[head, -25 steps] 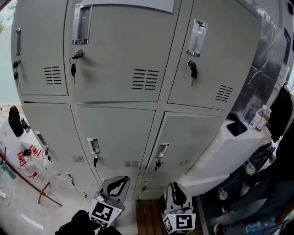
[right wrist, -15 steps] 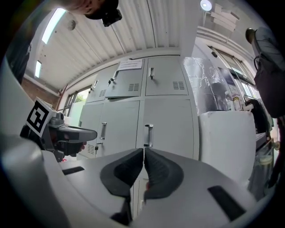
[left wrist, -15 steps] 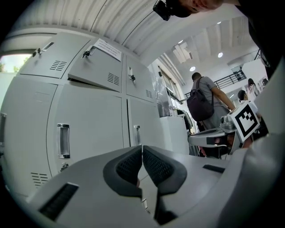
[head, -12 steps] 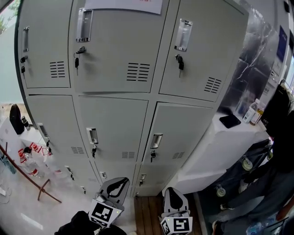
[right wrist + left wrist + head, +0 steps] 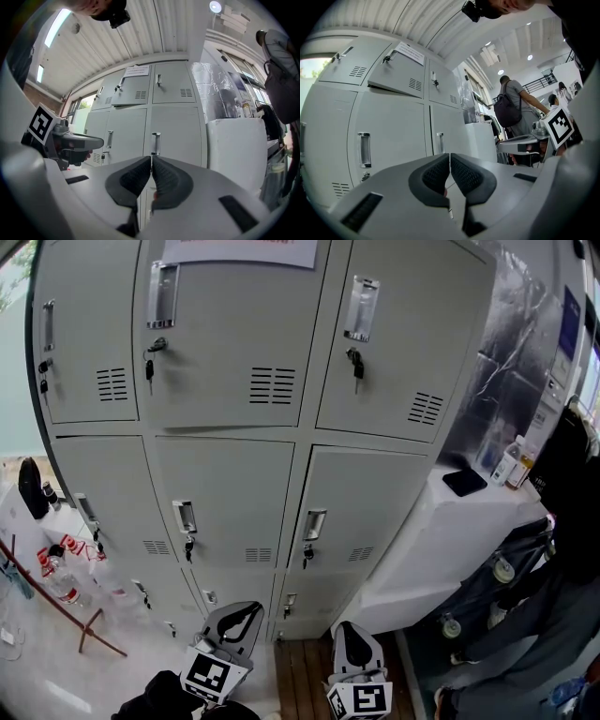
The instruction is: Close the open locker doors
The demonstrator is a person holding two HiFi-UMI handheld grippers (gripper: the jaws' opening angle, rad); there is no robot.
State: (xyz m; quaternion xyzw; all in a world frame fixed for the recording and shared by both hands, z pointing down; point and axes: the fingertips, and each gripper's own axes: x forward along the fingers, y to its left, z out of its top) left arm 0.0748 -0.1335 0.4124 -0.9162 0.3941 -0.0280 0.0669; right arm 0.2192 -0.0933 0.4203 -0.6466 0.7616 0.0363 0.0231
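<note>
Both claws pinched shut and empty, short of the lockers; one upper door is looking ajar.

Head view: the framing is sitting differently from a second ago, with the lockers (image 5: 225, 502) now further left and up. The left gripper (image 5: 242, 613) and right gripper (image 5: 349, 628) are hanging low, well apart from every door, so nothing is getting pushed yet. The upper middle door (image 5: 234, 343) is carrying a paper sheet (image 5: 239, 251); its red print is too small to read. Left gripper view: the left gripper (image 5: 450, 159) is showing pads meeting with nothing between, and that door (image 5: 396, 70) is sticking out past its neighbours, likely the one left to close. Right gripper view: the right gripper (image 5: 151, 161) is pinched together and empty, with the same door (image 5: 131, 91) tilting out; the sheet text is unreadable.
</note>
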